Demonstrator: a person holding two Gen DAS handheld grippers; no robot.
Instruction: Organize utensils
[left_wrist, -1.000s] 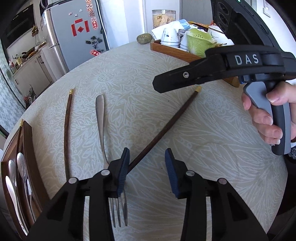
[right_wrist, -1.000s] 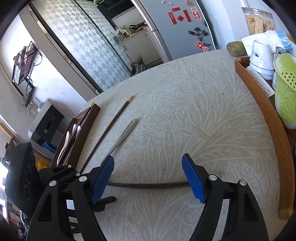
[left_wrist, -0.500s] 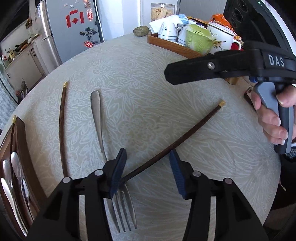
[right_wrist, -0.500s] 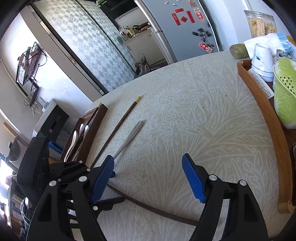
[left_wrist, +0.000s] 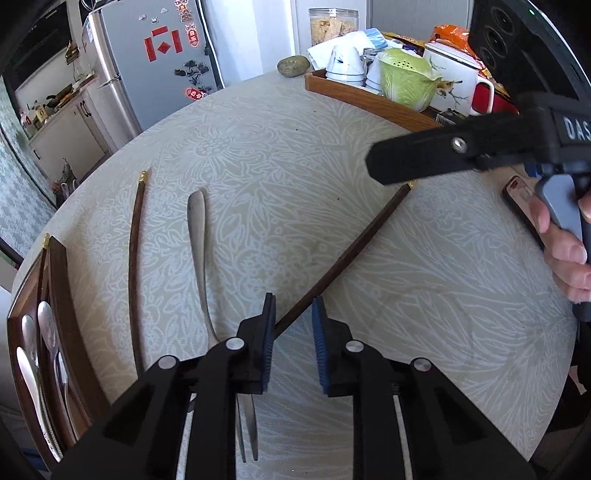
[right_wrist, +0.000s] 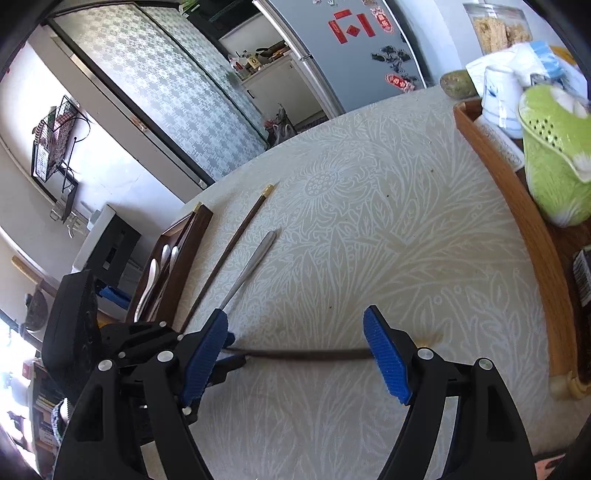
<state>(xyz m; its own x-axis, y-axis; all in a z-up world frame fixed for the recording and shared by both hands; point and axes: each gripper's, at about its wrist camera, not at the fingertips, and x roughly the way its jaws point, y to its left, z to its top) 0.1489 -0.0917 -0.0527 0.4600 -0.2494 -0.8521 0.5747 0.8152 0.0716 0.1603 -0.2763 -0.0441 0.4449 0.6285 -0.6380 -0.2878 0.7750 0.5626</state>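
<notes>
My left gripper (left_wrist: 294, 314) hangs low over the table, its jaws closing around the near end of a dark chopstick (left_wrist: 351, 251). A gap still shows between the blue pads (left_wrist: 320, 332). The stick slants away to its gold tip at the right. A second chopstick (left_wrist: 135, 258) and a silver fork (left_wrist: 199, 251) lie to the left, and the fork's tines show under the left gripper. My right gripper (right_wrist: 295, 354) stands open above the same chopstick (right_wrist: 306, 355), holding nothing. In the left wrist view the right gripper (left_wrist: 443, 155) hovers over the stick's far end, held by a hand (left_wrist: 569, 258).
A dark wooden utensil tray (left_wrist: 62, 295) with spoons sits at the table's left edge. At the back right a lighter wooden tray (left_wrist: 369, 99) carries cups, a green colander and a teapot. A stone (left_wrist: 293, 66) lies beyond it, a phone (left_wrist: 517, 195) at the right.
The left jaws widened a little, then narrowed round the chopstick's near end. The chopstick swung on the table and back. The right gripper stayed open.
</notes>
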